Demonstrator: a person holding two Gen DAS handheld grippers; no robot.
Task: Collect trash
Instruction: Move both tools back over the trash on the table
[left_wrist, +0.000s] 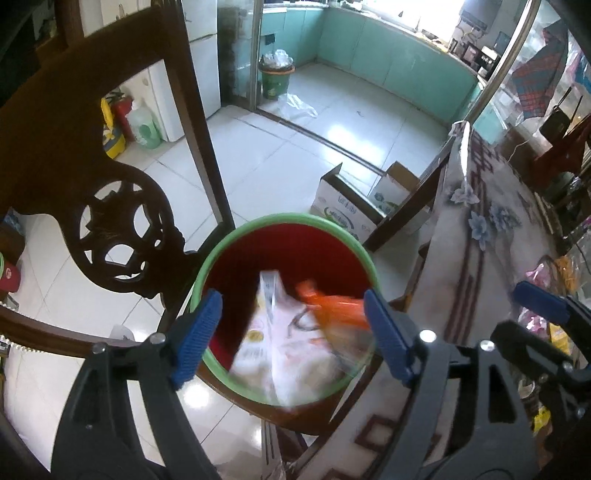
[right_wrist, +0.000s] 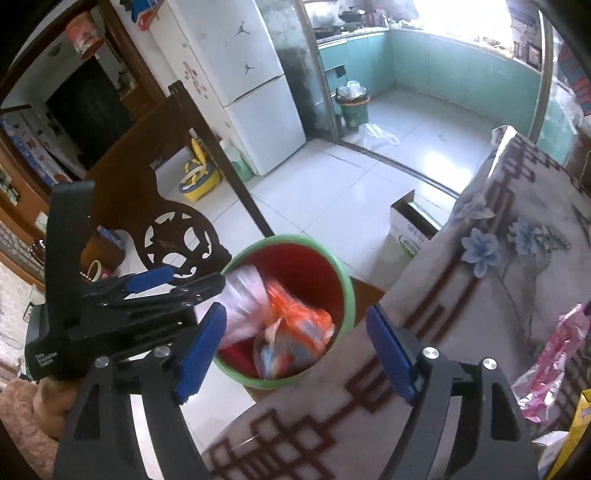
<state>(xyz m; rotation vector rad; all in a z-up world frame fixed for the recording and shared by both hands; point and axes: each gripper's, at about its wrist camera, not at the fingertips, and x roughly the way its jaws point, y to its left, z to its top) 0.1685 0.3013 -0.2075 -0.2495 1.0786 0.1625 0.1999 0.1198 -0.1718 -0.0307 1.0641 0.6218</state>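
A red bin with a green rim stands on a wooden chair seat beside the table; it also shows in the right wrist view. A blurred white wrapper and an orange wrapper are inside it, seen too in the right wrist view as white and orange. My left gripper is open above the bin, holding nothing. My right gripper is open over the table edge next to the bin. The left gripper also shows in the right wrist view.
A carved wooden chair back stands left of the bin. The table with a flowered cloth carries pink and yellow packets. A cardboard box sits on the tiled floor. A second green bin stands in the kitchen doorway.
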